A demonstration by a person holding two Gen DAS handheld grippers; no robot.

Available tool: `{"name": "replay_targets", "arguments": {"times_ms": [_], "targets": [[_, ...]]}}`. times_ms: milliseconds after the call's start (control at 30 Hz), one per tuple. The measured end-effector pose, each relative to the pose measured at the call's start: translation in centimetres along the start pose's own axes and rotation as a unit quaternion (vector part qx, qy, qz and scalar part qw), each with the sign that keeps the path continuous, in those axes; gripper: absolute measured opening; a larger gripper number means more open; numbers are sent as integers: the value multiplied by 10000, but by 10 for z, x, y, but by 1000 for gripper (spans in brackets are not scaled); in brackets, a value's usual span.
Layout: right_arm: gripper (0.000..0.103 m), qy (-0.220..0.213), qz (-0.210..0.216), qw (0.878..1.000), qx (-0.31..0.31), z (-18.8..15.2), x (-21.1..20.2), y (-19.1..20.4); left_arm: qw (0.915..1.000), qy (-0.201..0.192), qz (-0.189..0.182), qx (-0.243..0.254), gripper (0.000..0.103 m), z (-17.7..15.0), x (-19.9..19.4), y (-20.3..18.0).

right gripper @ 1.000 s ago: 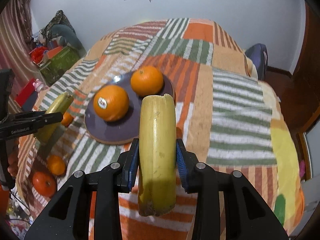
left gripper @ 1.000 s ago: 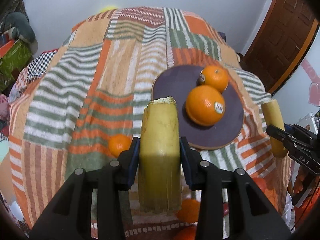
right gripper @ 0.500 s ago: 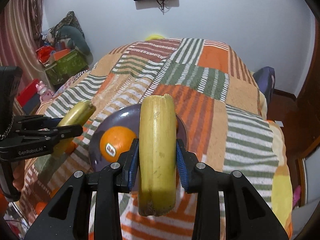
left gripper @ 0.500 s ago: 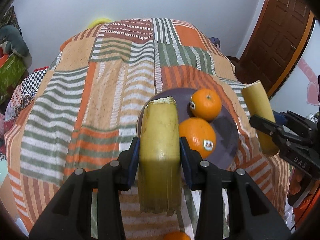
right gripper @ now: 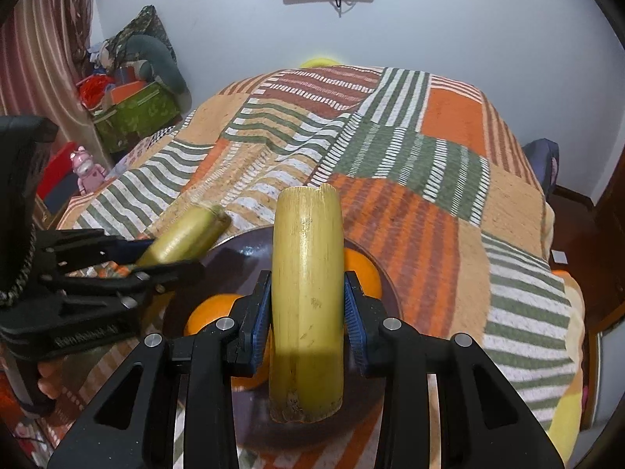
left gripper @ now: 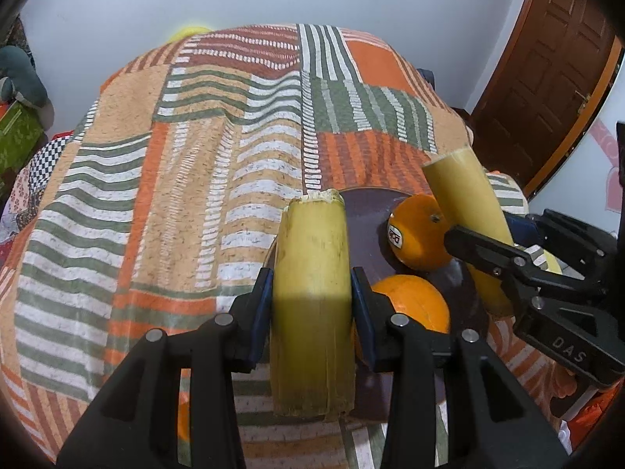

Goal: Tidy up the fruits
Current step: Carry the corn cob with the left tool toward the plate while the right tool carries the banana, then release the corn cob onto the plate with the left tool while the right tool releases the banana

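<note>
My left gripper (left gripper: 311,301) is shut on a yellow-green banana piece (left gripper: 312,293), held above the near left rim of a dark purple plate (left gripper: 365,211). Two oranges (left gripper: 420,236) (left gripper: 410,301) lie on the plate. My right gripper (right gripper: 307,305) is shut on a second banana piece (right gripper: 307,297) above the plate (right gripper: 242,246); it also shows in the left wrist view (left gripper: 508,262) with its banana (left gripper: 465,195). The left gripper (right gripper: 129,262) and its banana (right gripper: 183,236) show at the left of the right wrist view. Both oranges (right gripper: 207,314) (right gripper: 361,269) are partly hidden.
The plate rests on a bed with a striped patchwork blanket (left gripper: 195,156). A small orange (left gripper: 183,418) lies near the bed's front edge. A brown door (left gripper: 547,78) is at the right. Boxes and clutter (right gripper: 129,105) stand on the floor at the left.
Both grippers have moved forward over the bed and closer together, each holding its banana piece. The plate and oranges now sit lower and nearer in both views.
</note>
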State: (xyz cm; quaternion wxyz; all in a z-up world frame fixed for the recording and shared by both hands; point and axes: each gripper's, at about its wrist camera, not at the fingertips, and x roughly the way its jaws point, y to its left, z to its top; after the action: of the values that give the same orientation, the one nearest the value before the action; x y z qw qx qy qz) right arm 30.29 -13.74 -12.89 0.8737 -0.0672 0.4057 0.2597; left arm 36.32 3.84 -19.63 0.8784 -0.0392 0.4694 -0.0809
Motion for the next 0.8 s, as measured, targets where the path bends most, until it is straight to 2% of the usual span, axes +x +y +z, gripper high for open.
{"name": "replay_targets", "arguments": {"times_ms": [467,633,800], "targets": [[32,127,74,9996,-232,7,22,8,9998,159,56,56,39,7,30,-2],[33,174,88,9992,-337,7,21,10,9995,313,-55,-72,39,6,35,2],[35,184,123,9991,-375,5,19,14,9999,129,-32,-60,42,5,23,3]]}}
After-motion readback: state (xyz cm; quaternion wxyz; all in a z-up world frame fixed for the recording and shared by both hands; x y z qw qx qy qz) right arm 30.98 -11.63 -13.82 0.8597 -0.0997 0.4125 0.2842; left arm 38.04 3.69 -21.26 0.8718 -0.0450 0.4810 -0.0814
